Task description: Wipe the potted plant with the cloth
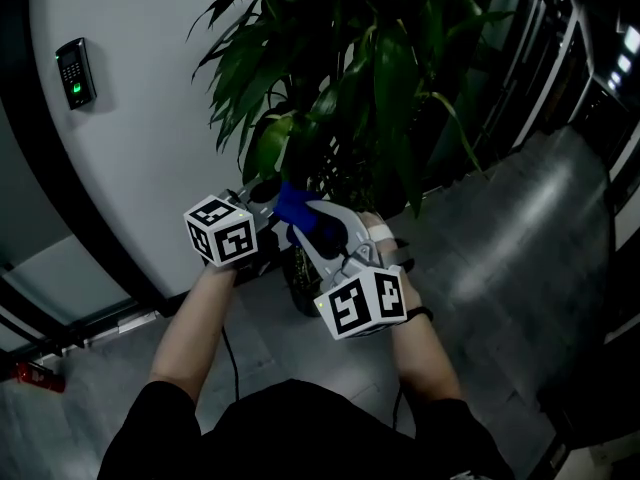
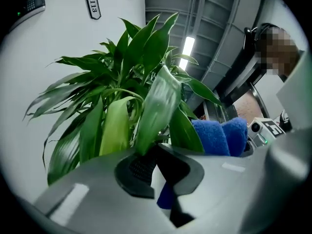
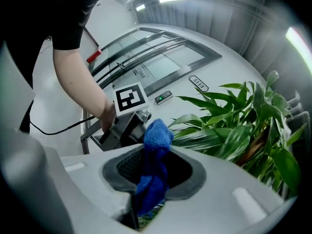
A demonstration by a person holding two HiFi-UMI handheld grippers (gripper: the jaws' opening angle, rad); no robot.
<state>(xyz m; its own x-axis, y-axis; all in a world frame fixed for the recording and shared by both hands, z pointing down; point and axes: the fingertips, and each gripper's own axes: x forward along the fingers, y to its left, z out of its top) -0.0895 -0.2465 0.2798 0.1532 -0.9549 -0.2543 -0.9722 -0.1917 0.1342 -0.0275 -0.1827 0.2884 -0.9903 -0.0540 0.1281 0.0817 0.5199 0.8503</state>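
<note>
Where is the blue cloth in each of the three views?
Head view: cloth at centre, against the plant's lower leaves.
Left gripper view: cloth right of centre, beside the leaf held in the left gripper.
Right gripper view: cloth at low centre, clamped in the right gripper.
Shared landmark: the plant, visible in all three.

Curved white wall (image 1: 130, 168), keypad (image 1: 76, 72), grey floor (image 1: 500, 258)

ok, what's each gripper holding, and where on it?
Right gripper is shut on the blue cloth around its bunched middle, both ends sticking out. Left gripper appears to pinch one plant leaf by its lower end.
</note>
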